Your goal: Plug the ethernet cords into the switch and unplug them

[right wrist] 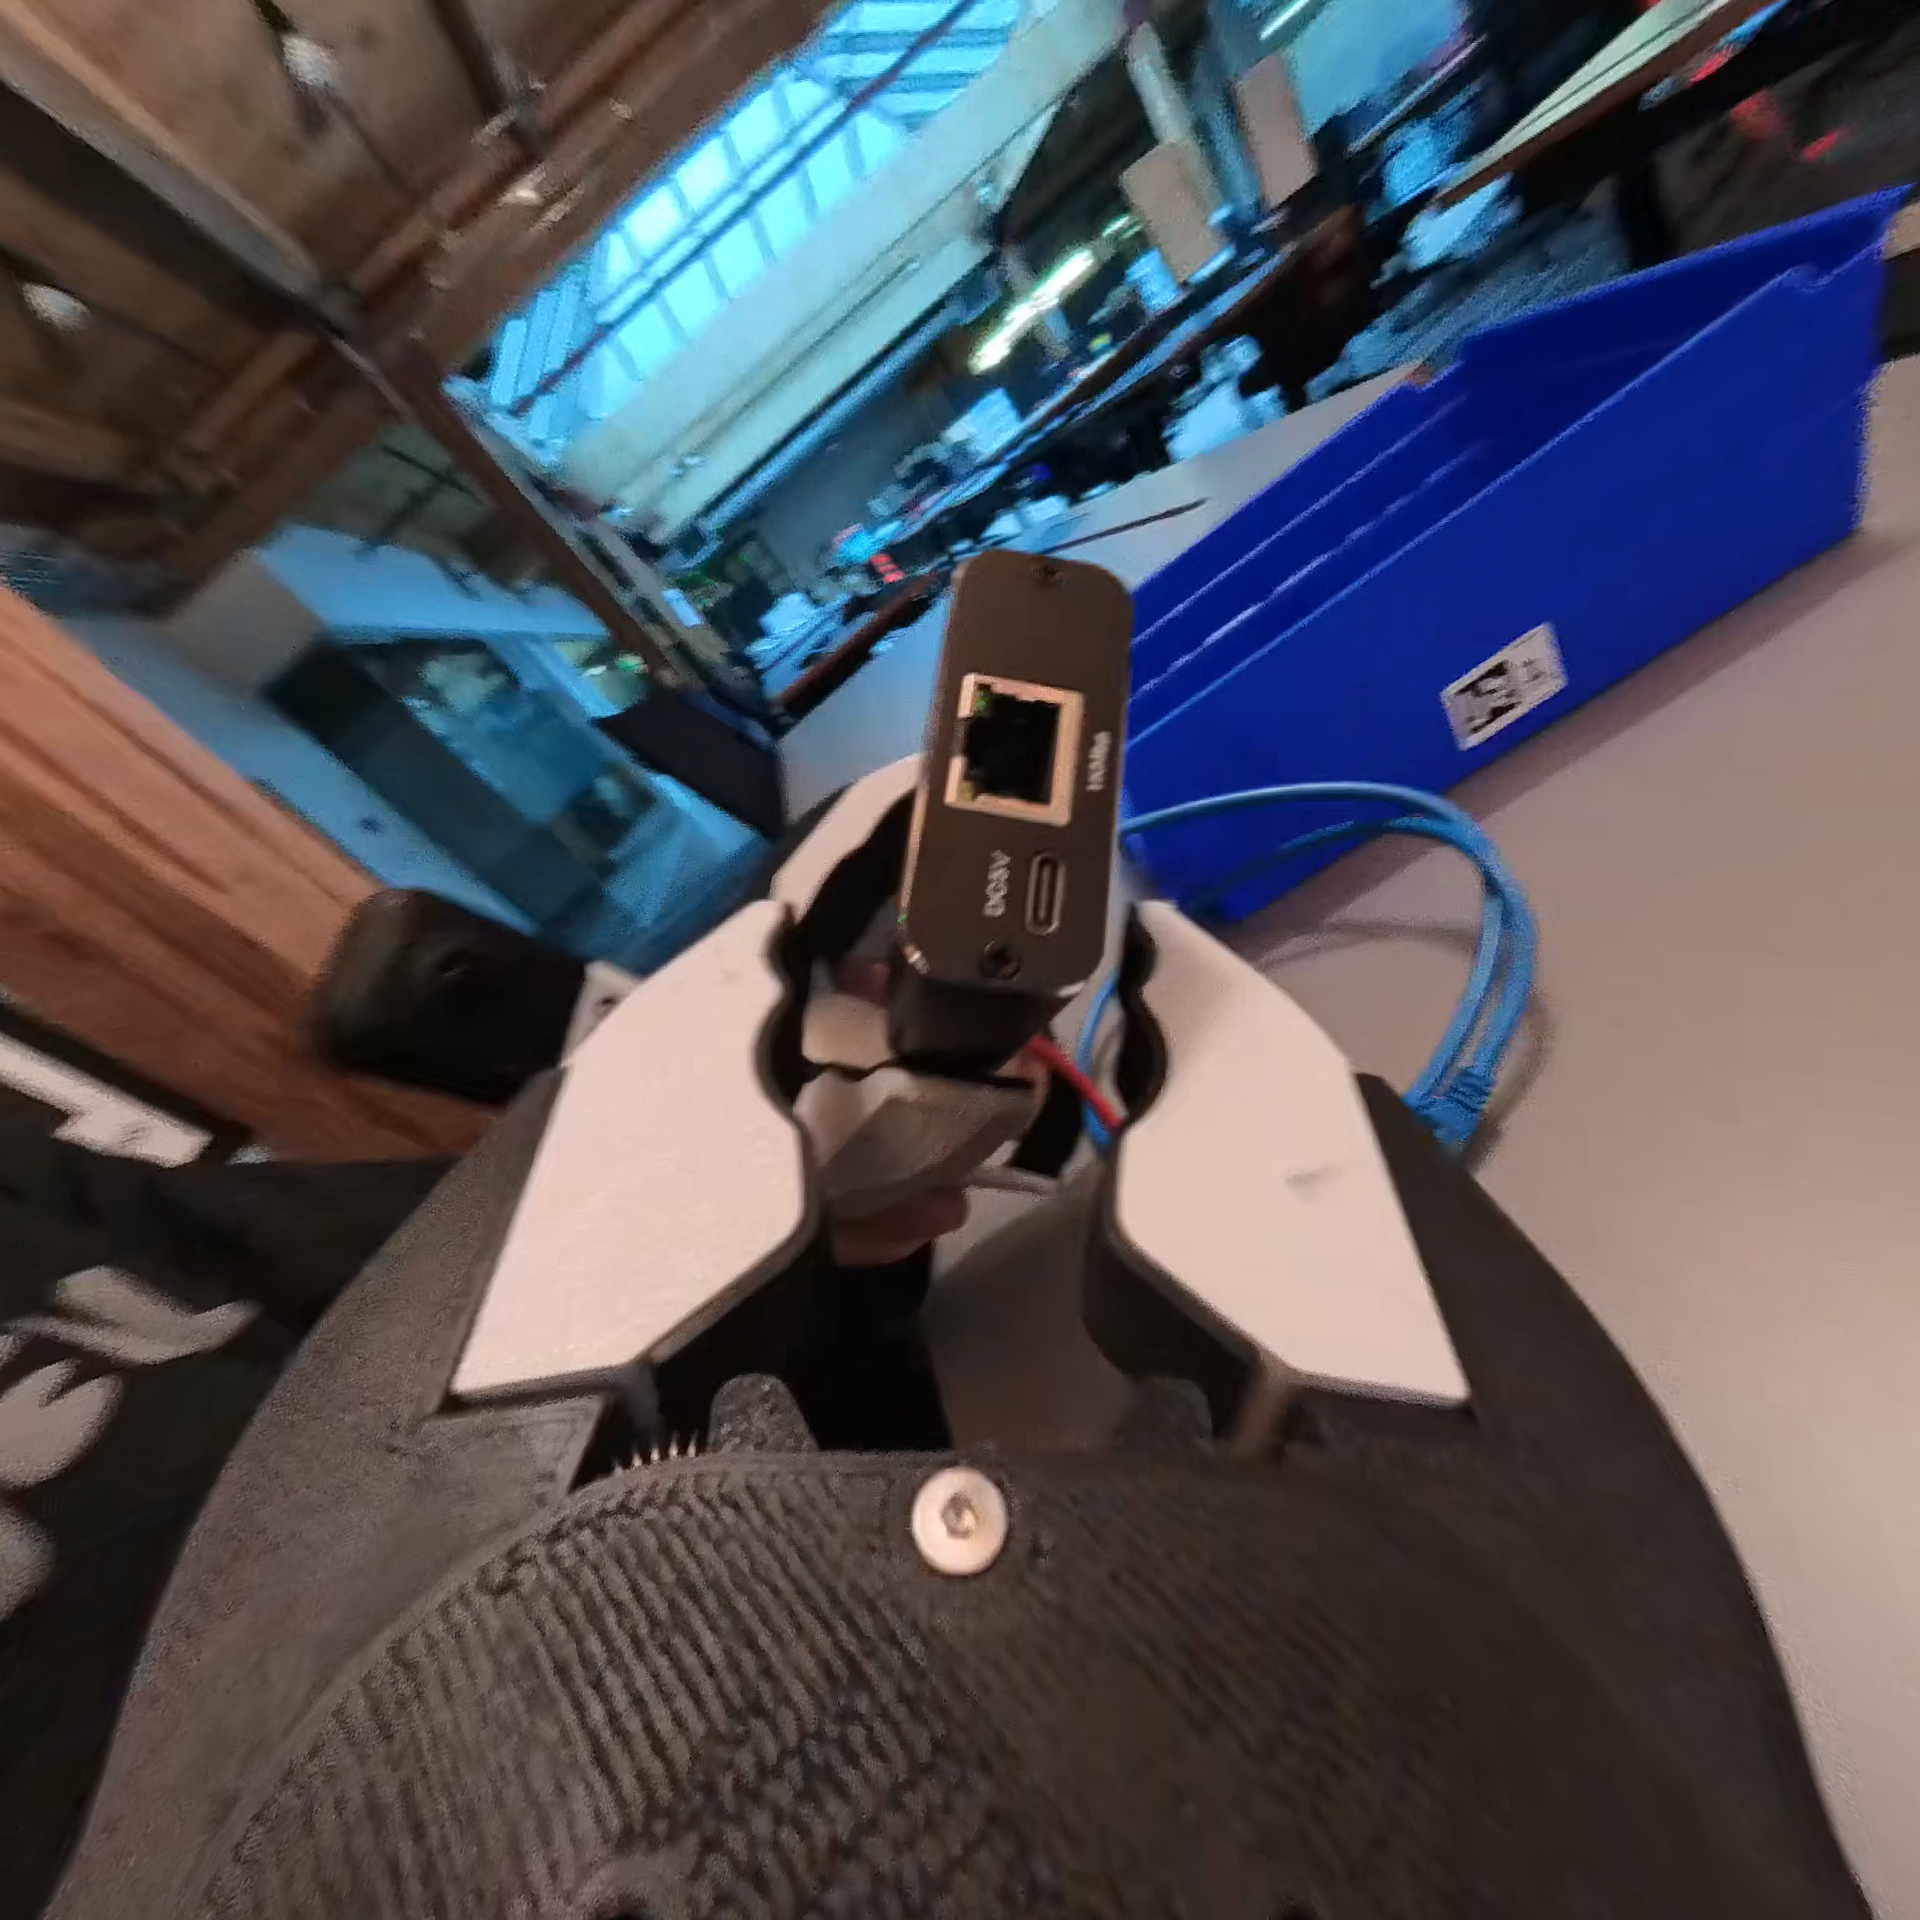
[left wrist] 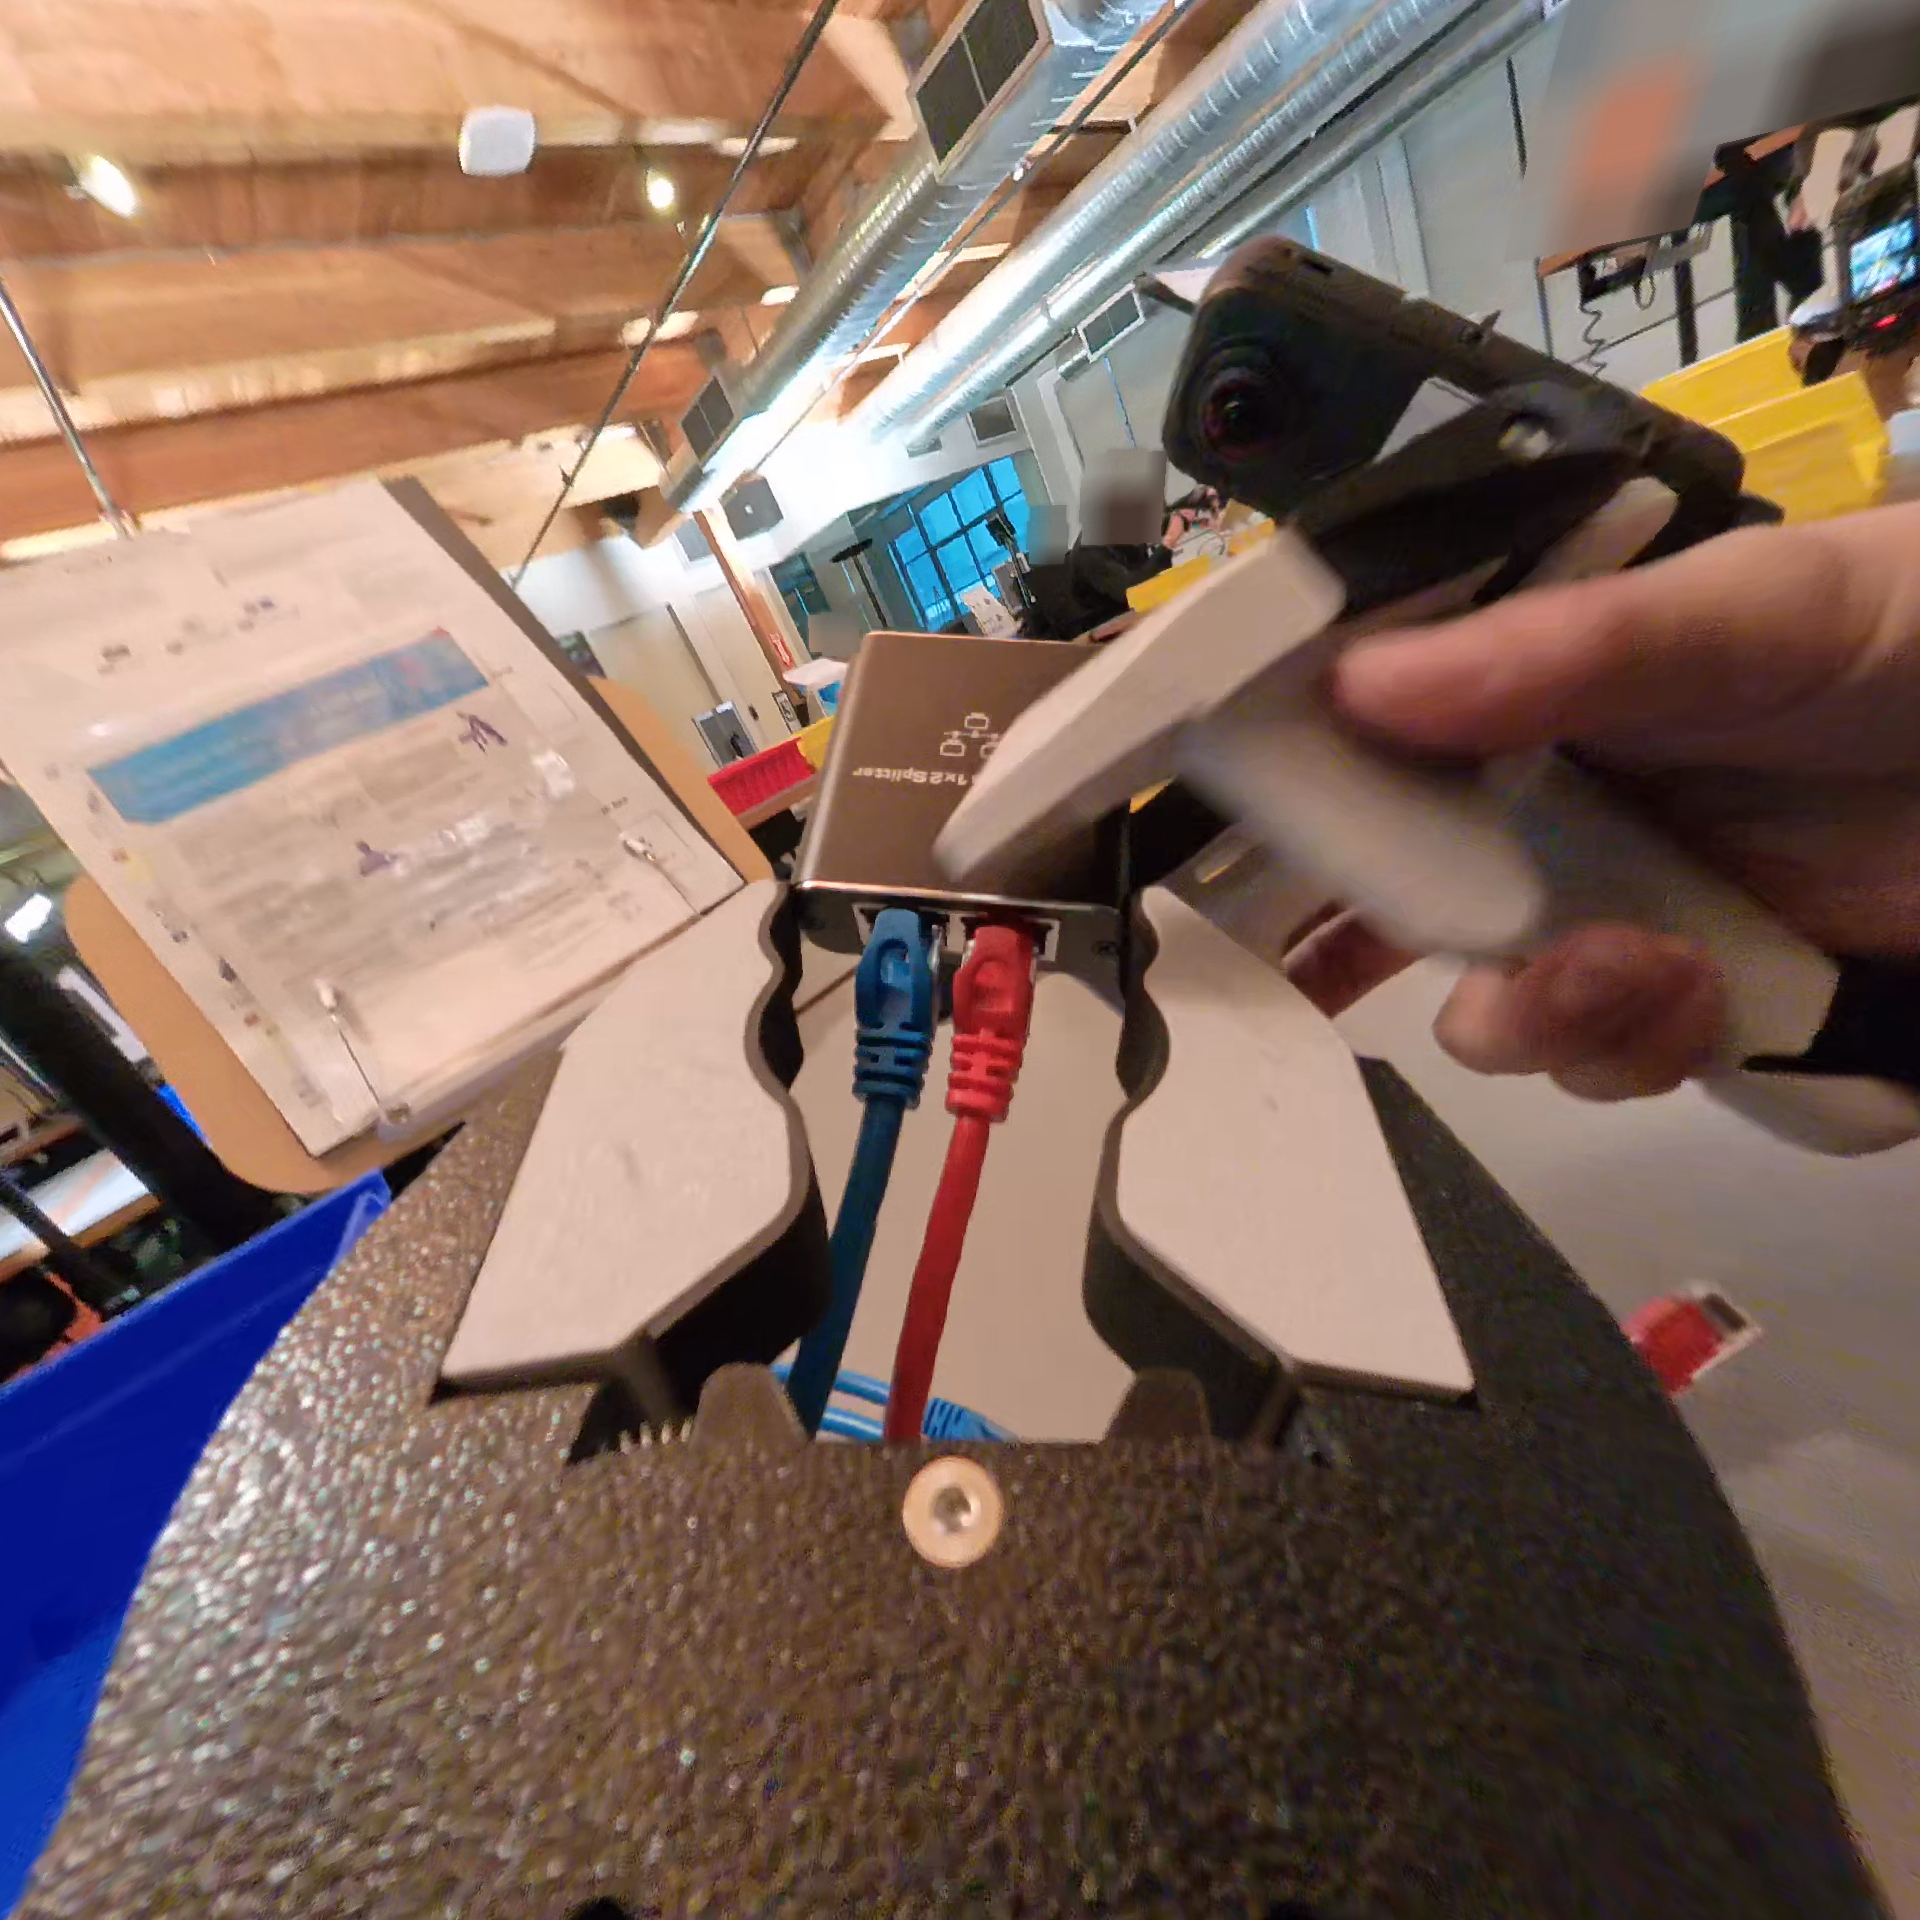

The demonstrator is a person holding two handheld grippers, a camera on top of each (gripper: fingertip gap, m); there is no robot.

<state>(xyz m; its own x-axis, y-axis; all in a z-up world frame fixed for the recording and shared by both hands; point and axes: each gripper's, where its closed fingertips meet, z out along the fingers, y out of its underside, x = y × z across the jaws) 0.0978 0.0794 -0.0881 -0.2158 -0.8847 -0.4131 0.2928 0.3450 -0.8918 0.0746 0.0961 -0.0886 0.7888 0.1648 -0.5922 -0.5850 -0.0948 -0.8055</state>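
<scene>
A: What is each hand-held gripper doing?

B: The left hand-held gripper (left wrist: 961, 925) has its fingers spread and pinches nothing; the blue cord (left wrist: 883, 1049) and red cord (left wrist: 982, 1049) run between them. The right hand-held gripper (right wrist: 961, 935), held in a hand (left wrist: 1662, 790) tipped down from the upper right, has the switch (right wrist: 1013, 769) between its fingertips; whether they actually pinch it, I can't tell.

A: Where is the switch?

B: In the air above the tabletop (right wrist: 1714, 935), both cords plugged into one end.

A: How will they handle?

B: The box looks light, stiff and smooth, so likely slippery. Cords are floppy; I'd grip the ribbed boot behind each plug.
</scene>
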